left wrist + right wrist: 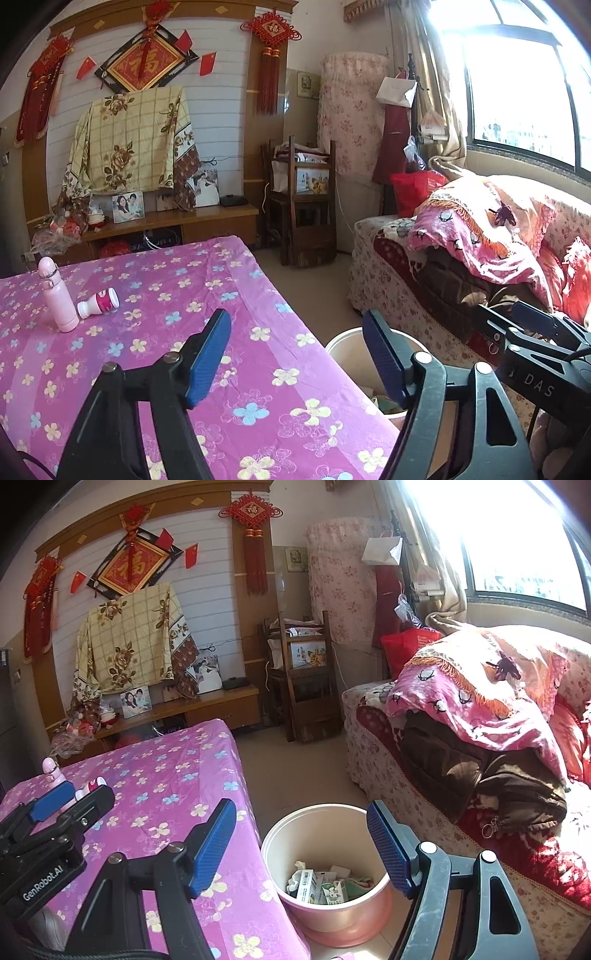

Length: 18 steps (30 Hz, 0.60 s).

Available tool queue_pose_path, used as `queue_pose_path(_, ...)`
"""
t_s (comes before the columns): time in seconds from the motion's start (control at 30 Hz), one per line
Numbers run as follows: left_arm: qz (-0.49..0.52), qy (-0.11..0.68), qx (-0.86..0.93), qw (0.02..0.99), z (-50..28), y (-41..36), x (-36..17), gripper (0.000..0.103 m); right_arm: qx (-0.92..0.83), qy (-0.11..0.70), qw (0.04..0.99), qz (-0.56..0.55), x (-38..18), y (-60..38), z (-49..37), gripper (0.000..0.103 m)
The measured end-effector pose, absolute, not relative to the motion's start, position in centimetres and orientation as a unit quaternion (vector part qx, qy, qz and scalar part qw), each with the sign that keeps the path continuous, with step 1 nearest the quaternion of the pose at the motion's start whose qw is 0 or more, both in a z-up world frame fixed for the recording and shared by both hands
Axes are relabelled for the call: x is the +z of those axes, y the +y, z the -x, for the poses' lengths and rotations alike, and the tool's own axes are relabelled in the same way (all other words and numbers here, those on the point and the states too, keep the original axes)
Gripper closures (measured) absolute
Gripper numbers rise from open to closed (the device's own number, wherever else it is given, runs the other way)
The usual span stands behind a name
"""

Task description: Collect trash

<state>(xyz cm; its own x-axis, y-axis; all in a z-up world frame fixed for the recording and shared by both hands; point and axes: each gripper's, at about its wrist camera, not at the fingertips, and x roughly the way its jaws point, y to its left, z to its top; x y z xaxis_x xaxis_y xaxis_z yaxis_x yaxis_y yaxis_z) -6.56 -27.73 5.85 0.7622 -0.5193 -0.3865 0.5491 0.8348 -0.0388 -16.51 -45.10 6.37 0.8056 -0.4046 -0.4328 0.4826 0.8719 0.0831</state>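
A small white bottle with a pink label (99, 302) lies on its side on the pink flowered tablecloth (155, 332), next to an upright pale pink flask (57, 295). Both show partly hidden in the right wrist view, bottle (90, 786) and flask (51, 771). A pink trash bin (328, 871) stands on the floor beside the table, holding cartons and paper scraps (321, 884); its rim shows in the left wrist view (347, 339). My left gripper (295, 354) is open and empty over the table's right edge. My right gripper (301, 843) is open and empty above the bin.
A sofa (480, 757) covered in floral cloth and pink blankets stands to the right of the bin. A low wooden cabinet (166, 225) with photo frames sits behind the table. Stacked wooden chairs (303, 199) stand at the back.
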Motion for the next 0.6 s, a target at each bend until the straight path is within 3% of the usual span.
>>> queue_pose_path(0.6, -0.038, 0.195, -0.282, 0.939, 6.52, -27.38, 5.61, 0.029, -0.243, 0.2, 0.945, -0.09, 6.38, -45.68, 16.91, 0.026)
